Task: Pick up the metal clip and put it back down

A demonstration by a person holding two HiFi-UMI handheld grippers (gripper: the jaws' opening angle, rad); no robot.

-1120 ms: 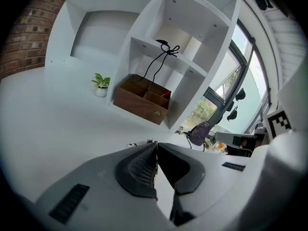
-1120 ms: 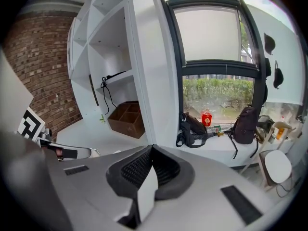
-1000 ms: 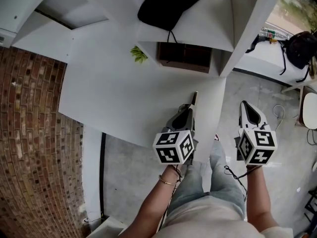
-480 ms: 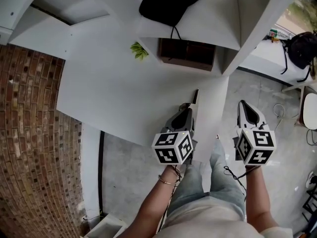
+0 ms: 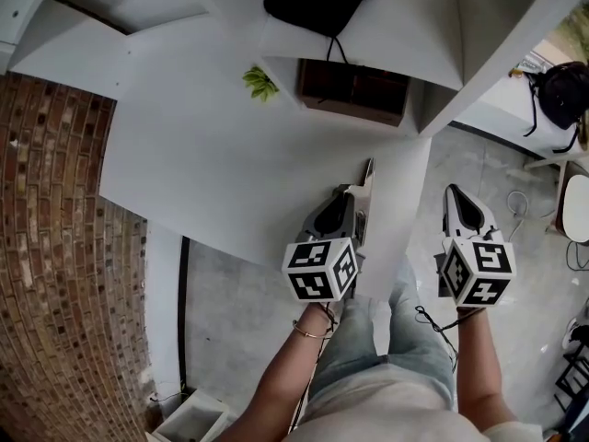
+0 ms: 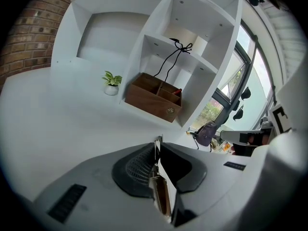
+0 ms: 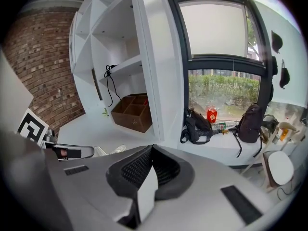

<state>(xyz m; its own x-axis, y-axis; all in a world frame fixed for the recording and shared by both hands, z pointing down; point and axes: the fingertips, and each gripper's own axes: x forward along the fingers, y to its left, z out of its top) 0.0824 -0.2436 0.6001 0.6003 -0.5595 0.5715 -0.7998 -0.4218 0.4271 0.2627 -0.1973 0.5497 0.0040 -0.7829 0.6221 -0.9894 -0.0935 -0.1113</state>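
The left hand-held gripper [image 5: 353, 197] hovers over the near right part of the white desk [image 5: 212, 173], angled downward. Its jaws have just been easing apart a little, but in the left gripper view they stand only a sliver apart, with the metal clip [image 6: 161, 191] between them, lying against the ribbed left pad; no gap shows at the tips. In the head view the metal clip [image 5: 367, 179] pokes out past the gripper's tips as a thin silvery strip, close to the desk's right edge. Whether its far end touches the desk cannot be told.

The right hand-held gripper [image 5: 451, 195] hangs beside the desk, over the floor, well apart from the clip. Its jaws are together with nothing between them.

Farther back on the desk, a brown wooden box [image 5: 354, 92] sits under the white shelf [image 5: 396, 35], with a small green plant [image 5: 260, 83] just to its left.
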